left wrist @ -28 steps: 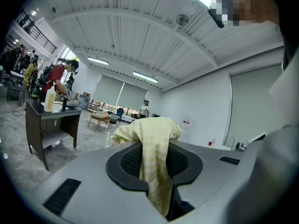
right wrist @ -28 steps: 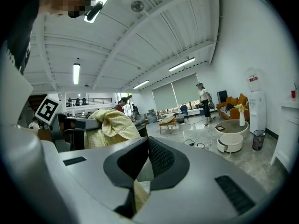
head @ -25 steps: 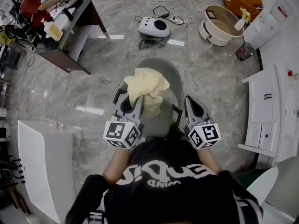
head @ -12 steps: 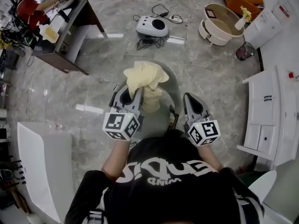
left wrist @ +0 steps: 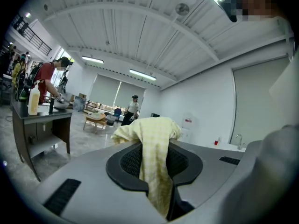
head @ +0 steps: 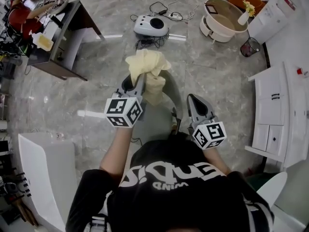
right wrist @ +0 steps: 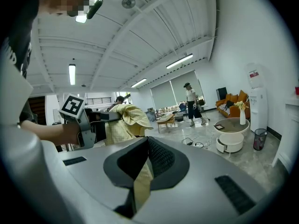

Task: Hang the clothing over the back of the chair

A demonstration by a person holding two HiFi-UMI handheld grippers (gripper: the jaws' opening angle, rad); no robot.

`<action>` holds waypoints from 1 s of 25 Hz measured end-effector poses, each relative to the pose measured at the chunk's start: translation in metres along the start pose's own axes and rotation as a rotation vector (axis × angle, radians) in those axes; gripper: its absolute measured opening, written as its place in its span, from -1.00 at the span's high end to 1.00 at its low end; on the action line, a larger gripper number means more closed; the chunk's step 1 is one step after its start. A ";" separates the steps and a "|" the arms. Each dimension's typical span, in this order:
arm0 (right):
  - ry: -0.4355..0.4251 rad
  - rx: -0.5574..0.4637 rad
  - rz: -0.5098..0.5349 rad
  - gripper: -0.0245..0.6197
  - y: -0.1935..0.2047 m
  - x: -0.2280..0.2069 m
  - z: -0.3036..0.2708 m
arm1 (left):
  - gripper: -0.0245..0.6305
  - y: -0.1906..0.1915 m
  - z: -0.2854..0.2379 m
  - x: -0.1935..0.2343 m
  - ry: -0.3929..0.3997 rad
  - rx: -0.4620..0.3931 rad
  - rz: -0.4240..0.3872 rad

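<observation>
Left hand-held gripper (head: pixel 136 83): clenched on the yellow checked clothing (head: pixel 146 65). Your left gripper view shows the fabric pinched between the jaws. A bunched mass rises above them and a fold trails down through the gap.

Head view: the bundle sits at the tip of your left hand-held gripper, raised out in front of you. A lower fold hangs beside the jaws and over the grey chair (head: pixel 161 117). Whether the fabric touches the chair cannot be told from here.

Right hand-held gripper (head: pixel 194 103): jaws close together with a narrow strip of the same yellow fabric between them, gripped. The right gripper view shows that strip running down the gap. The head view does not show how the strip joins the main bundle. This gripper sits nearer your body than the left one, at the chair's right side.

The right gripper view also catches your left gripper off to its left, marker cube up, with the clothing draped from its tip.

Surroundings:
- Grey marble floor (head: pixel 96 95) under the chair.
- A dark worktop (head: pixel 67 30) at upper left, with a person in red (left wrist: pixel 46 78) at it and a bottle (left wrist: pixel 32 99) on it.
- A white robot vacuum (head: pixel 150 25) with tangled cables on the floor beyond the chair.
- A round white side table (head: pixel 223 18) at upper right.
- White cabinets (head: pixel 275 115) along the right wall.
- Another person (left wrist: pixel 133 108) standing far across the room.
</observation>
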State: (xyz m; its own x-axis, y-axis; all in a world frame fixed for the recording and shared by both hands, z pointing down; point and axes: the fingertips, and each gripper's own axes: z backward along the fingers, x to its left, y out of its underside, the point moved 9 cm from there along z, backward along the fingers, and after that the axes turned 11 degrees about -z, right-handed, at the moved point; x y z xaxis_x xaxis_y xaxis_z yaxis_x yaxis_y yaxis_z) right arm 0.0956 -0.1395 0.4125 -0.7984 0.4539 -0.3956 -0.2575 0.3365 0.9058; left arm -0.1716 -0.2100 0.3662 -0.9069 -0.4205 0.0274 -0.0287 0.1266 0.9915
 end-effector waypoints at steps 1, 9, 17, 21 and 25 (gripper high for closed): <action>0.000 0.000 -0.001 0.88 -0.001 -0.001 -0.001 | 0.65 -0.001 -0.006 0.002 0.002 0.004 -0.001; -0.005 0.009 -0.008 0.88 -0.002 -0.010 -0.012 | 0.65 0.008 -0.044 0.014 -0.002 0.043 0.008; 0.004 0.023 -0.022 0.88 0.001 -0.017 -0.019 | 0.65 0.039 -0.073 0.026 -0.012 0.120 0.028; 0.011 0.031 -0.027 0.88 0.001 -0.024 -0.022 | 0.65 0.054 -0.087 0.027 -0.016 0.154 0.030; 0.022 0.036 -0.031 0.88 0.002 -0.029 -0.025 | 0.65 0.069 -0.101 0.028 -0.012 0.188 0.029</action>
State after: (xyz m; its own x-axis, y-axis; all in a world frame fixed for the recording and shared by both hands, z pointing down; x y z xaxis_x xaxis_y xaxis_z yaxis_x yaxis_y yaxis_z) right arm 0.1053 -0.1726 0.4294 -0.8021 0.4247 -0.4200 -0.2633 0.3798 0.8868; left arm -0.1563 -0.3035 0.4483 -0.9132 -0.4040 0.0533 -0.0793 0.3043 0.9493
